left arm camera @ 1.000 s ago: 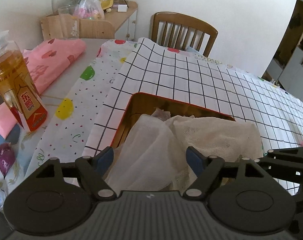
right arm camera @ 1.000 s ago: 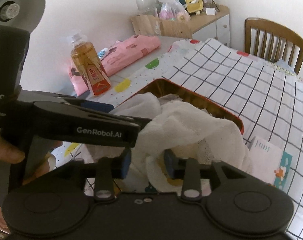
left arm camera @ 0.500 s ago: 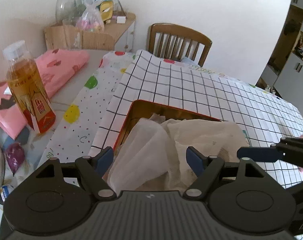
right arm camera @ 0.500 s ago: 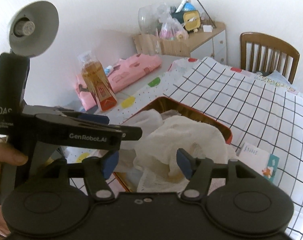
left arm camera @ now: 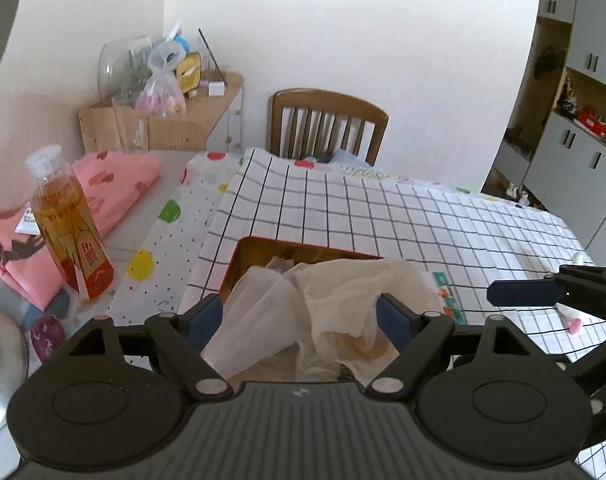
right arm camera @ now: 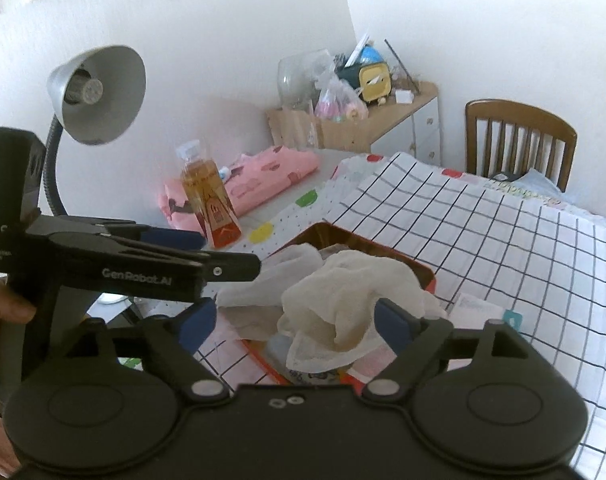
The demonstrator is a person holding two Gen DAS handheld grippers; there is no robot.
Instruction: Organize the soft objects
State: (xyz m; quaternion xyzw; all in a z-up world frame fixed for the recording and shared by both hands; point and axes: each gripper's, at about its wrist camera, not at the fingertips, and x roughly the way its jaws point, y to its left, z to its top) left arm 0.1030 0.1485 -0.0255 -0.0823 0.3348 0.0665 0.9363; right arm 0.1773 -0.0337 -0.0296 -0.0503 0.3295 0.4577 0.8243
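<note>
Jaws of both left gripper point(left arm camera: 301, 316) and right gripper point(right arm camera: 295, 322) have just spread wide, releasing white cloths point(left arm camera: 335, 300).

2 cloths point(left arm camera: 343, 304), 1 tin point(left arm camera: 263, 248), 1 bottle point(left arm camera: 69, 224)

Crumpled cream gauze cloths point(left arm camera: 335, 304) heaped in orange tin point(right arm camera: 419, 272), possibly two pieces, spilling over rim.

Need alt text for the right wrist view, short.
The right tongs stand open above crumpled white cloths heaped in an orange tin on a grid-patterned tablecloth; their jaws have just been opening and grip nothing. The left tongs reach in from the left, with a tea bottle behind.
</note>
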